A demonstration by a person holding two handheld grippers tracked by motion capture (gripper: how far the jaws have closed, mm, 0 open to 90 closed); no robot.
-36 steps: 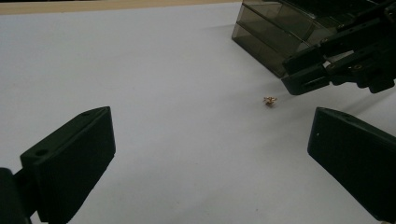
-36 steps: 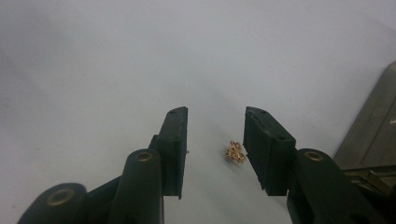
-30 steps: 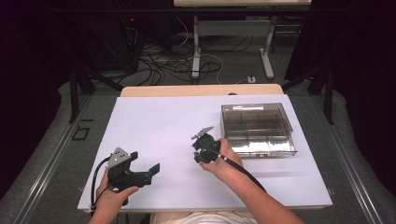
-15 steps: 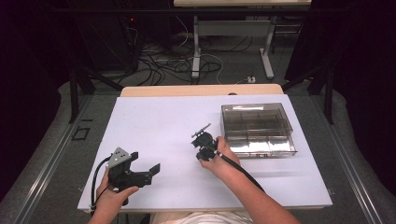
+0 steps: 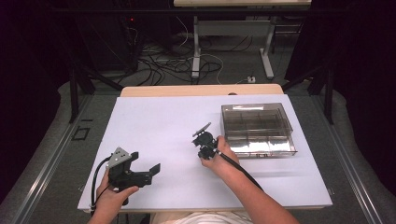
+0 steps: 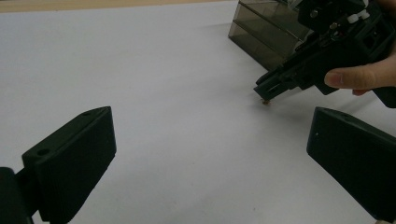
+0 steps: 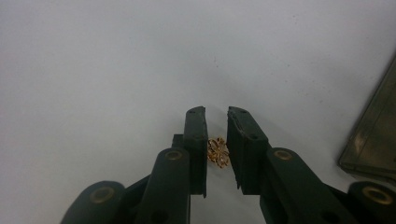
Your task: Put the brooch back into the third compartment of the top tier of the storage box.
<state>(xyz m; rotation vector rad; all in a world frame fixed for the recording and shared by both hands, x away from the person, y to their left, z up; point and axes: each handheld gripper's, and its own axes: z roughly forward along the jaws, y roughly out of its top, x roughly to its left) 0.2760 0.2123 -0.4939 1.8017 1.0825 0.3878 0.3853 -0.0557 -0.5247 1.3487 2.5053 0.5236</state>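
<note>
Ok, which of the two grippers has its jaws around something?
The right gripper: its jaws are closed on a small gold trinket. The left gripper has wide-open jaws with nothing between them.

Compartment box (image 5: 258, 129) on table (image 5: 154, 121), right of right gripper (image 5: 204, 138).

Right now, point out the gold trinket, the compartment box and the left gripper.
gold trinket (image 7: 218, 152): right gripper view, its middle, between the jaws.
compartment box (image 5: 257, 128): high view, middle of its clear lid.
left gripper (image 5: 144, 164): high view, the gap between its two jaw tips.
</note>
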